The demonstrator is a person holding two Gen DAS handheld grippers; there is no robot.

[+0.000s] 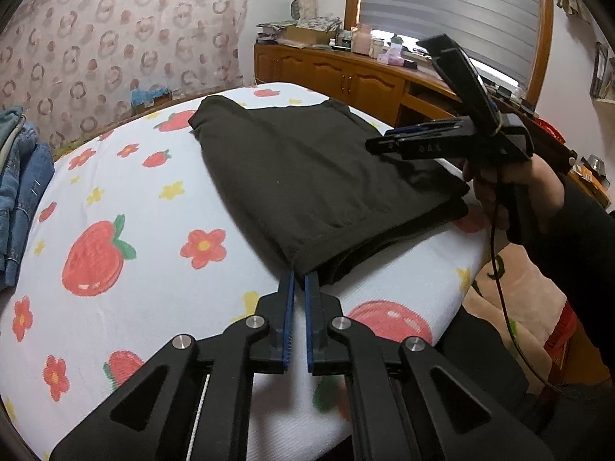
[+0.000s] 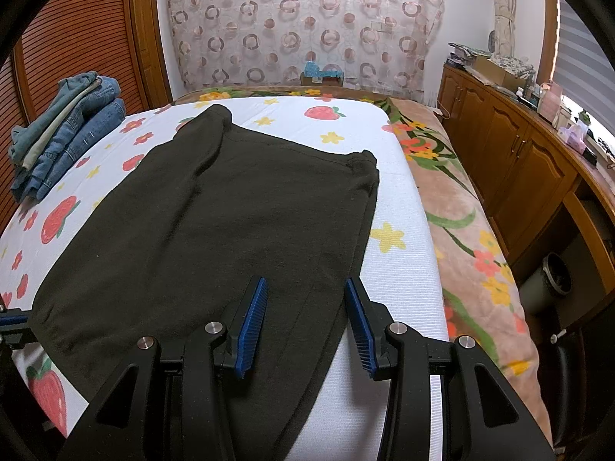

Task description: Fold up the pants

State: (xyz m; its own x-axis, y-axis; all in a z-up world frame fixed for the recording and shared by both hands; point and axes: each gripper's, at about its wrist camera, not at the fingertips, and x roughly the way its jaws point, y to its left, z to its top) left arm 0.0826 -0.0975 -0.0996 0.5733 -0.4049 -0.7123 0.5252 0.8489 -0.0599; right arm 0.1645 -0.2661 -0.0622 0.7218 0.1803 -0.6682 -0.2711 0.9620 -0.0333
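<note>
Dark pants (image 1: 307, 176) lie folded over on the white strawberry-print sheet (image 1: 146, 207). In the left wrist view my left gripper (image 1: 300, 274) is shut on the near corner of the pants, the cloth pinched between its blue pads. My right gripper (image 1: 374, 144), held by a hand, hovers over the right edge of the pants. In the right wrist view the right gripper (image 2: 305, 288) is open and empty just above the near right edge of the pants (image 2: 215, 230). The left gripper's tip shows at the left edge of the right wrist view (image 2: 11, 326).
A stack of folded jeans (image 2: 65, 130) sits at the far left of the bed. A floral blanket (image 2: 472, 230) covers the bed's right side. A wooden cabinet (image 2: 519, 165) with clutter runs along the right wall. A patterned curtain (image 2: 307, 23) hangs behind.
</note>
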